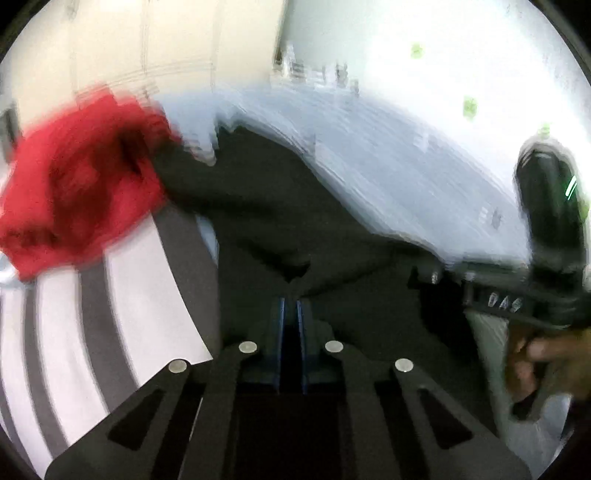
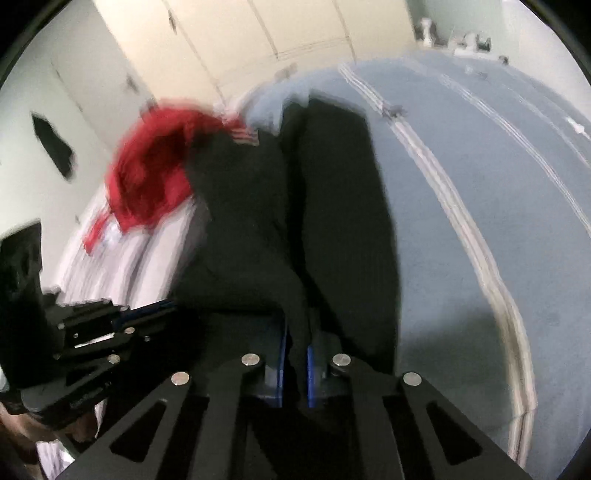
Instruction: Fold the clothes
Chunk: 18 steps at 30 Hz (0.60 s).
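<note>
A black garment (image 1: 295, 214) lies stretched over a pale blue bed cover (image 1: 388, 166), and it also shows in the right wrist view (image 2: 332, 206). My left gripper (image 1: 293, 295) is shut on the near edge of the black garment. My right gripper (image 2: 295, 336) is shut on another part of the same edge, with cloth bunched between its blue pads. The right gripper shows at the right of the left wrist view (image 1: 424, 277), and the left gripper at the lower left of the right wrist view (image 2: 162, 310). Both frames are motion-blurred.
A crumpled red garment (image 1: 81, 188) lies at the far left of the bed, also in the right wrist view (image 2: 151, 173). A grey-and-white striped cloth (image 1: 110, 314) lies under it. Cream cupboard doors (image 2: 277, 33) stand behind the bed.
</note>
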### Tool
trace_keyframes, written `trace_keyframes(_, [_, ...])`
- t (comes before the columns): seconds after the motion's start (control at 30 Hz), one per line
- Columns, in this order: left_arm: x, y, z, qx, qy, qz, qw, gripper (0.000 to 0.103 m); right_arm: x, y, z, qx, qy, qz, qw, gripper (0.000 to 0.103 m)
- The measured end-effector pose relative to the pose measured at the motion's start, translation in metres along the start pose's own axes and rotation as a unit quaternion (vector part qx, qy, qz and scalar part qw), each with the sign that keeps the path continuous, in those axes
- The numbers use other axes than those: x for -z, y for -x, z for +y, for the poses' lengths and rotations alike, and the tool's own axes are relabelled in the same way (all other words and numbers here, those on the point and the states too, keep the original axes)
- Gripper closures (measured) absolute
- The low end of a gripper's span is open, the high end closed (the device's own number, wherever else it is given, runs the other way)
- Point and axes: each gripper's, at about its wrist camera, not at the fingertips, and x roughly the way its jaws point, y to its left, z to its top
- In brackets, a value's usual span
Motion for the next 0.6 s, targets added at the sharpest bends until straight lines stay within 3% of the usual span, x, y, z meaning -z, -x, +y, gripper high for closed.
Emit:
trace_keyframes(0.03, [-0.004,0.012,-0.001,-0.004,0.005,-0.026,0.9996,0.098,-0.002,0.013,-0.003,-0.011,-0.01,-0.021,1.0,0.096])
trace_keyframes(0.1, [0.007,-0.004,0.003,-0.049,0.007,-0.01,0.9987,0.102,-0.001,0.028,-0.011,-0.014,-0.031,-0.051,0.998,0.097])
trace_keyframes(0.13, [0.015,-0.018,0.007,-0.044,0.015,0.017,0.9987,0.102,0.004,0.023,-0.015,0.004,-0.038,-0.044,0.998,0.097])
trace_keyframes(0.2, [0.031,-0.046,0.017,-0.033,0.033,0.073,0.9962,0.102,0.023,-0.013,-0.036,0.021,-0.071,0.023,0.997,0.097])
trace_keyframes(0.23, [0.027,-0.042,0.013,-0.031,0.024,0.062,0.9973,0.102,0.03,-0.023,-0.037,0.025,-0.066,0.045,0.996,0.096])
trace_keyframes(0.3, [0.021,-0.037,0.009,-0.03,0.013,0.049,0.9983,0.102,0.032,-0.022,-0.025,0.038,-0.017,0.039,0.998,0.095])
trace_keyframes(0.4, [0.019,-0.043,0.015,-0.025,0.029,0.056,0.9977,0.102,0.022,-0.012,-0.016,0.043,0.015,0.025,0.999,0.083])
trace_keyframes(0.47, [0.017,-0.043,0.017,-0.023,0.034,0.053,0.9978,0.099,0.012,-0.005,-0.011,0.062,0.029,0.008,0.998,0.068])
trace_keyframes(0.57, [0.01,-0.038,0.023,-0.009,0.058,0.029,0.9979,0.08,-0.002,-0.002,0.006,0.056,0.075,-0.001,0.996,0.067])
trace_keyframes(0.6, [0.007,-0.038,0.025,0.002,0.069,0.023,0.9974,0.07,-0.005,-0.004,0.011,0.049,0.088,0.0,0.995,0.067])
